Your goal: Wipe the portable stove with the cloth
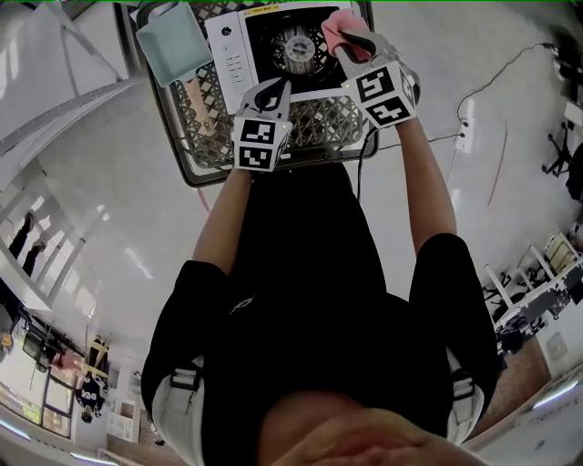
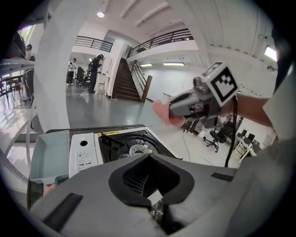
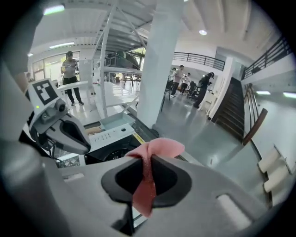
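1. Both arms reach straight forward with bare forearms. Each hand carries one tool, two in all.
2. The left tool (image 1: 271, 91) slants downward. Its jaws are together with nothing between them, and the tips are over the stove's near edge.
3. The right tool (image 1: 353, 44) is further forward than the left one and to its right. It also tilts down and is held clear above the stove's far right corner.
4. Its jaws are clamped on the one cloth (image 1: 339, 25), which is pink and pinched mid-fold. A bunch sticks out past the tips and a tail hangs behind them.
5. One stove (image 1: 228, 50), white with a black burner well, lies below and ahead of both tools on a mesh surface (image 1: 314, 116). The cloth is off the stove.
6. One teal tray (image 1: 173, 45) lies beside the stove, ahead and to the left of the left tool.
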